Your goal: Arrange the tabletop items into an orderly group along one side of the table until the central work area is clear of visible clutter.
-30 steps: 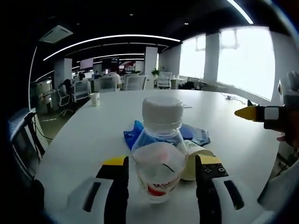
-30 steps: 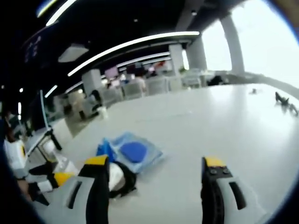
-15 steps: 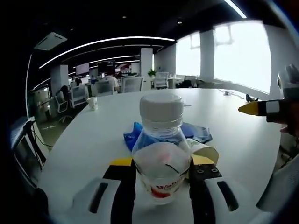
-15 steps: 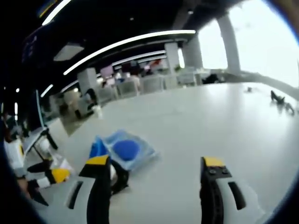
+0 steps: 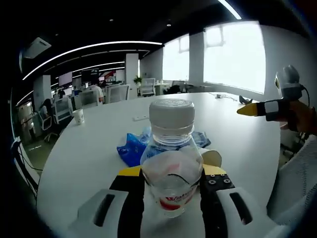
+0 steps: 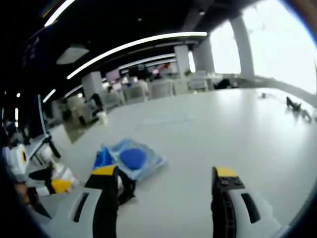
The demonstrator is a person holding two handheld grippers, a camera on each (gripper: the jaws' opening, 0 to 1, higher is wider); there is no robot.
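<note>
A clear plastic bottle (image 5: 171, 163) with a white cap and a red label stands upright between the jaws of my left gripper (image 5: 172, 171), which is shut on it. Behind the bottle lie blue packets (image 5: 130, 148) and a paper cup (image 5: 214, 157) on its side. My right gripper (image 6: 166, 173) hovers open over the white table (image 6: 208, 134) with nothing between its jaws. In the right gripper view the blue packets (image 6: 131, 158) lie just beyond its left jaw. The right gripper's yellow tip (image 5: 252, 109) enters the left gripper view from the right.
An upright paper cup (image 5: 78, 116) stands far off on the table, also seen as the paper cup (image 6: 102, 117) in the right gripper view. A small dark object (image 6: 292, 103) lies at the far right. Office chairs and desks stand beyond the table. A chair (image 5: 297, 183) is at the near right edge.
The left gripper's jaws have drawn in and shut on the bottle. Both views have shifted a little with the hands; the right gripper has stayed open.
</note>
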